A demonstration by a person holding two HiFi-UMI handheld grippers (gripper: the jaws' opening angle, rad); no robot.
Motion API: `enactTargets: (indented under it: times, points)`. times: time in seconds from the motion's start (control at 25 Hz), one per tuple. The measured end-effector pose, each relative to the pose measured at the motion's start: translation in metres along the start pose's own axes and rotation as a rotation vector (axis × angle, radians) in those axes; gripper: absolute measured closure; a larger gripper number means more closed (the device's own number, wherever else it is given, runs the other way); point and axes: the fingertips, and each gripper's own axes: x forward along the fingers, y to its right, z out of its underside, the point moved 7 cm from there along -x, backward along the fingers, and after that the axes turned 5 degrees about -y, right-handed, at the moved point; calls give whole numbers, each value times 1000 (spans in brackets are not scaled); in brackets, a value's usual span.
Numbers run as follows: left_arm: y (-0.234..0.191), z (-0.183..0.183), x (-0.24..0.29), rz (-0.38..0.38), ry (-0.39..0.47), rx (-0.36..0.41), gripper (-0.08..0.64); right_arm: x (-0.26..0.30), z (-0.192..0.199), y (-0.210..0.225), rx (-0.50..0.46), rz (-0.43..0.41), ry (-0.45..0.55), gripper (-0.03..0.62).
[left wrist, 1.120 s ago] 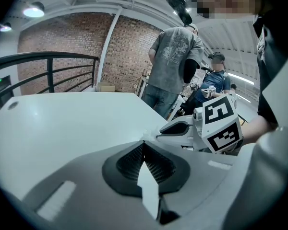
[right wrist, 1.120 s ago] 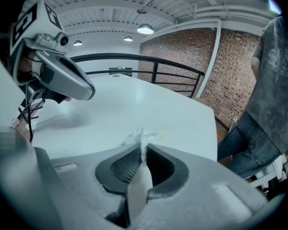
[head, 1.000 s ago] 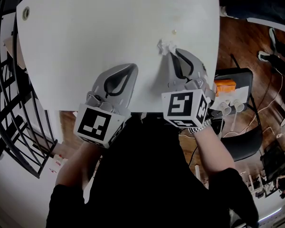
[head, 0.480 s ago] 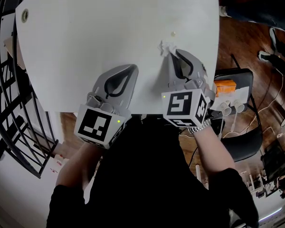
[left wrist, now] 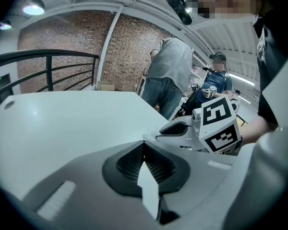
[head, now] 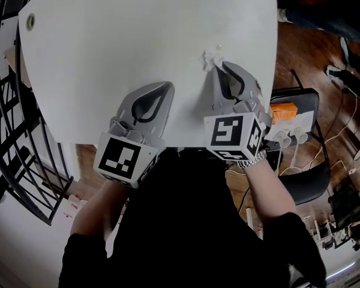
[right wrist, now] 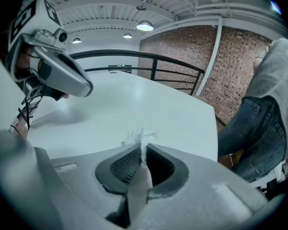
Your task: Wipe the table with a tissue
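A crumpled white tissue [head: 210, 59] [right wrist: 138, 139] sticks out of my right gripper [head: 217, 66] [right wrist: 143, 146], which is shut on it and presses it onto the white table [head: 138, 35] near its right side. A small pale speck [head: 218, 47] lies on the tabletop just beyond the tissue. My left gripper [head: 168, 85] [left wrist: 143, 145] rests over the table's near edge, shut, with nothing between its jaws. In the left gripper view the right gripper [left wrist: 182, 128] and the tissue tip show just ahead to the right.
A black railing [head: 12, 137] runs along the left of the table. A black chair [head: 303, 143] with an orange object [head: 285, 110] and white cups [head: 288, 135] stands to the right. Two people [left wrist: 175, 75] are beyond the table's far end. A round grommet [head: 30, 21] sits at the far left corner.
The right gripper has pushed the tissue slightly forward along the table, closer to the small speck. The left gripper has not moved.
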Motion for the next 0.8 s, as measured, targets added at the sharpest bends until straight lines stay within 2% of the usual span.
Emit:
enactTargets:
  times: [0.8]
  points:
    - [-6,-6,11,5,-18,-11,543,8,-7,10,12,20,45,565]
